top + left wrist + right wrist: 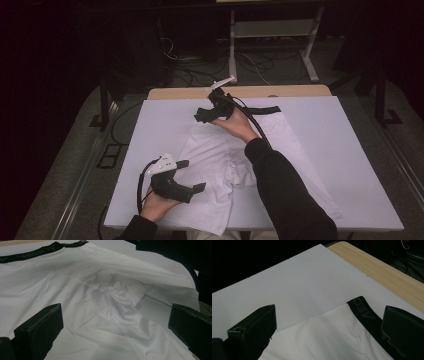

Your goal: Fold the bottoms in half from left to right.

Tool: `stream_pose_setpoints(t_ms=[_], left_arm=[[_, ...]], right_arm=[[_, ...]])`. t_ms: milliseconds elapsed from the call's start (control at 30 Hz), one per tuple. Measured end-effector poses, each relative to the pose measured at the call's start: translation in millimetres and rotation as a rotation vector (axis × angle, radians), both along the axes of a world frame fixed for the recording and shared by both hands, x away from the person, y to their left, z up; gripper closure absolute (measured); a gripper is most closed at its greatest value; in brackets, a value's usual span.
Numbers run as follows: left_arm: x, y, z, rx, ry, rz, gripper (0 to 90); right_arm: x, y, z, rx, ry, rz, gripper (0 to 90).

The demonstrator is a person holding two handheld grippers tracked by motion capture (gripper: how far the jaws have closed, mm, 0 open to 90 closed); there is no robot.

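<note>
High view shows the left gripper with jaws apart at the near hem of the white cotton shorts with a black waistband, lying flat on the white table. Farther right, the right gripper hovers with jaws apart above the waistband corner; I think each should pinch only one edge before pulling.

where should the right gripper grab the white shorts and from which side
Probably at the black waistband, near its end corner. The white shorts lie flat on the white board, and the band is the thickest, firmest edge, with bare board just beyond it. The right gripper already hovers there with its jaws open, so coming in from the far side and sliding one of the fingers under the band looks best.
</note>
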State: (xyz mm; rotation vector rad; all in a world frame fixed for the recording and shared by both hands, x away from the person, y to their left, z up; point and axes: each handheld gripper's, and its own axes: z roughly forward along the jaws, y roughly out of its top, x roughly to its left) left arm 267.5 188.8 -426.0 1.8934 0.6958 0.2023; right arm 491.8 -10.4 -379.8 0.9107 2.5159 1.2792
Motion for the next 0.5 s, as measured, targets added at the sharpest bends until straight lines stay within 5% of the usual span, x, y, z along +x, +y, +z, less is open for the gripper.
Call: stream_pose_setpoints(t_ms=[300,500], left_arm=[[0.9,-0.7,0.1,0.004,-0.003,-0.009,0.0],[1.3,-1.7,0.3,0.004,-0.004,-0.009,0.0]], right_arm=[[11.2,7.1,-11.0,0.043,0.004,-0.046,0.0],[19.1,19.3,-17.5,0.016,0.007,-0.059,0.0]])
